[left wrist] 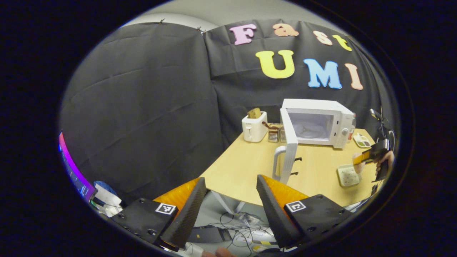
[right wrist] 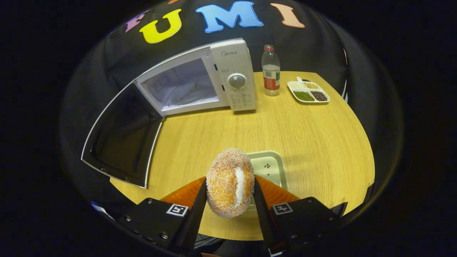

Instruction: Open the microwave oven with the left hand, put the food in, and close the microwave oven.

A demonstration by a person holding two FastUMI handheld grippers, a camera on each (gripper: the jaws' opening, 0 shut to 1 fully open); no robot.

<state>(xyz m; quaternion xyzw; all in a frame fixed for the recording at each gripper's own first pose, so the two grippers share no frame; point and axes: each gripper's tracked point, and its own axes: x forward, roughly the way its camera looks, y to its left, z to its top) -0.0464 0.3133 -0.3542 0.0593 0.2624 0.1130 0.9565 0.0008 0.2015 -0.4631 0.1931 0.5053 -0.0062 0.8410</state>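
The white microwave (left wrist: 317,123) (right wrist: 200,80) stands at the back of the wooden table with its door (left wrist: 290,150) (right wrist: 123,135) swung wide open and its cavity bare. My right gripper (right wrist: 230,194) is shut on a crumb-coated orange doughnut (right wrist: 230,182), held upright just above a small pale tray (right wrist: 269,166). In the left gripper view that gripper (left wrist: 371,157) shows far right over the same tray (left wrist: 348,175). My left gripper (left wrist: 232,200) is open, holding nothing, back off the table's near-left edge, well short of the door handle (left wrist: 277,160).
A white toaster (left wrist: 254,127) with bread and a small rack sit left of the microwave. A plastic bottle (right wrist: 271,71) and a divided dish of beans (right wrist: 309,92) stand to its right. Cables lie on the floor below the table edge (left wrist: 235,228).
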